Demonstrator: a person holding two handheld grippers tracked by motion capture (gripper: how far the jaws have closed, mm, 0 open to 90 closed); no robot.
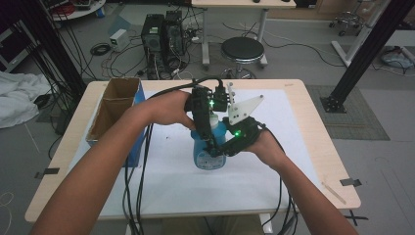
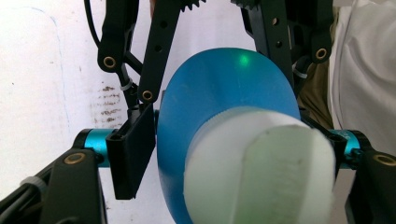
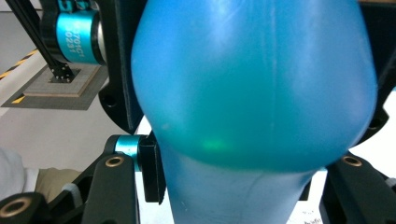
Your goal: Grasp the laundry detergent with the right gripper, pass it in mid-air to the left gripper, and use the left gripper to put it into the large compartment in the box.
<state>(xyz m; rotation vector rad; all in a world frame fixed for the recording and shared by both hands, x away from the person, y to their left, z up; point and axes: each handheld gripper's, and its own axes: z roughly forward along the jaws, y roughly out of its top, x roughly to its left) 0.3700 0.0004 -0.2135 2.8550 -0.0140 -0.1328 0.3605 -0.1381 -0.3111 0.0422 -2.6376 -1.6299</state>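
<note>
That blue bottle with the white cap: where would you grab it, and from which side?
Grip the blue bottle at its narrow waist below the bulging shoulder, coming in level from the side, as the right gripper does; the bulge stops slipping. The left gripper comes from above around the white cap, probably to twist it.

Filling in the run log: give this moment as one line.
right gripper: shut on blue plastic bottle | left gripper: jaws around white cap | bottle upright on table
</note>
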